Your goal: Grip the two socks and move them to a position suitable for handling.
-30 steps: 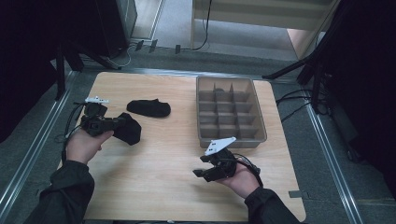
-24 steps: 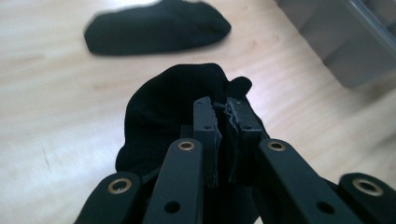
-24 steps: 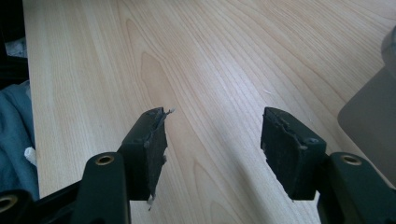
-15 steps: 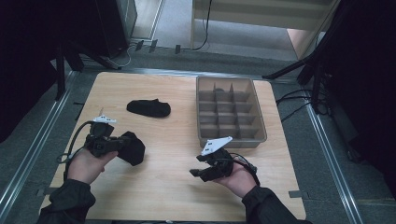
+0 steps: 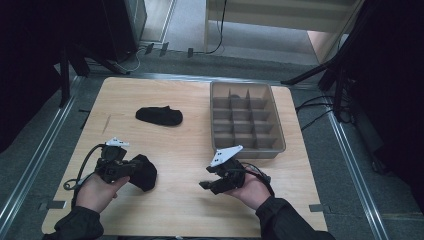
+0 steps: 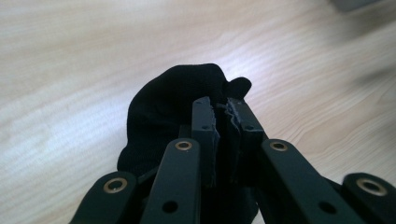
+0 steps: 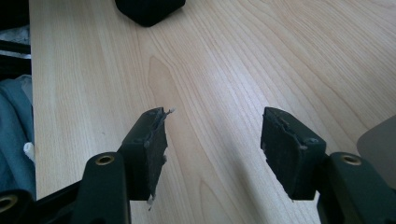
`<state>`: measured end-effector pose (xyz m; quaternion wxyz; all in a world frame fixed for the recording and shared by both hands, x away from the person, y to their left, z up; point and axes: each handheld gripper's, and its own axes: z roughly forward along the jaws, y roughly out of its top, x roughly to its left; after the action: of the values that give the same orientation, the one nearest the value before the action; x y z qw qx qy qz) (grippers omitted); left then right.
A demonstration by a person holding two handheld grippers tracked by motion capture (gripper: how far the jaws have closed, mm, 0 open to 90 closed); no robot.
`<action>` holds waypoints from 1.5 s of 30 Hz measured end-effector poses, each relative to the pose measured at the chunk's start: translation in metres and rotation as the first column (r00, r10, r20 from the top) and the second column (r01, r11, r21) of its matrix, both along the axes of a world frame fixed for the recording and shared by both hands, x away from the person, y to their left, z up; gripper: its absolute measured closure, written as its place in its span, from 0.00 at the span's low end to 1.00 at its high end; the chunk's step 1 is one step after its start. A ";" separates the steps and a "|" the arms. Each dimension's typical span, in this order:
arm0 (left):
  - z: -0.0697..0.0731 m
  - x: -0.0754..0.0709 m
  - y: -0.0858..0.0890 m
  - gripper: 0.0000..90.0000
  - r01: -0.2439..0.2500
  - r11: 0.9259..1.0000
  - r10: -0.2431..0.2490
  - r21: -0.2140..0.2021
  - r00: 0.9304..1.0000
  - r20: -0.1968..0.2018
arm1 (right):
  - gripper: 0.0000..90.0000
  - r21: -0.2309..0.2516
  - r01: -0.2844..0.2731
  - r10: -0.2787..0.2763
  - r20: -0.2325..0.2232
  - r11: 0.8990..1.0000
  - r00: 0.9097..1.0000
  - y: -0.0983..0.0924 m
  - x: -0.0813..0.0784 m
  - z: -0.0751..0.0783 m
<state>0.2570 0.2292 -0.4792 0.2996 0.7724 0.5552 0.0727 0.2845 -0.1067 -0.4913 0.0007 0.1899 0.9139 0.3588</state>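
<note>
On the pale wooden table (image 5: 190, 200), grey plastic divided tray (image 5: 247, 120) serves as landmark. Second black sock (image 5: 159, 115) lies flat left of tray, likely awaiting pickup. Bunched black fabric sock (image 5: 143, 171) sits well left of tray's near corner, pinched in left gripper (image 6: 223, 116), jaws nearly closed. Right gripper (image 7: 212, 140) near tray's front, jaws wide, empty.

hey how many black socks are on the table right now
2. One black sock is clamped in the left tongs near the table's front left; the other sock lies loose farther back, left of the divided tray.
</note>
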 end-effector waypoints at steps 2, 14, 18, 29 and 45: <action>-0.003 0.000 0.000 0.90 0.002 1.000 -0.002 0.011 1.000 -0.013 | 0.45 -0.002 -0.004 0.004 0.001 1.000 1.000 0.001 0.000 0.000; -0.004 0.003 0.008 0.63 -0.034 0.999 0.034 -0.004 0.999 -0.002 | 0.45 -0.007 -0.014 0.014 0.001 1.000 1.000 0.002 0.000 -0.001; -0.003 0.006 0.013 0.59 -0.039 0.999 0.039 0.018 0.999 0.024 | 0.45 -0.007 -0.015 0.015 0.000 1.000 1.000 0.002 0.000 -0.001; -0.007 0.024 0.028 0.55 -0.036 0.999 0.033 0.040 0.998 0.059 | 0.46 0.001 -0.010 0.010 -0.001 1.000 1.000 0.002 0.000 -0.001; -0.018 0.087 0.014 0.43 0.009 0.998 -0.017 0.066 0.993 0.121 | 0.46 -0.014 0.013 -0.013 -0.010 1.000 1.000 -0.004 0.000 -0.003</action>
<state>0.3436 0.2435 -0.4967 0.3078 0.7796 0.5283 0.1355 0.2841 -0.1112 -0.4942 -0.0001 0.1974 0.9151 0.3515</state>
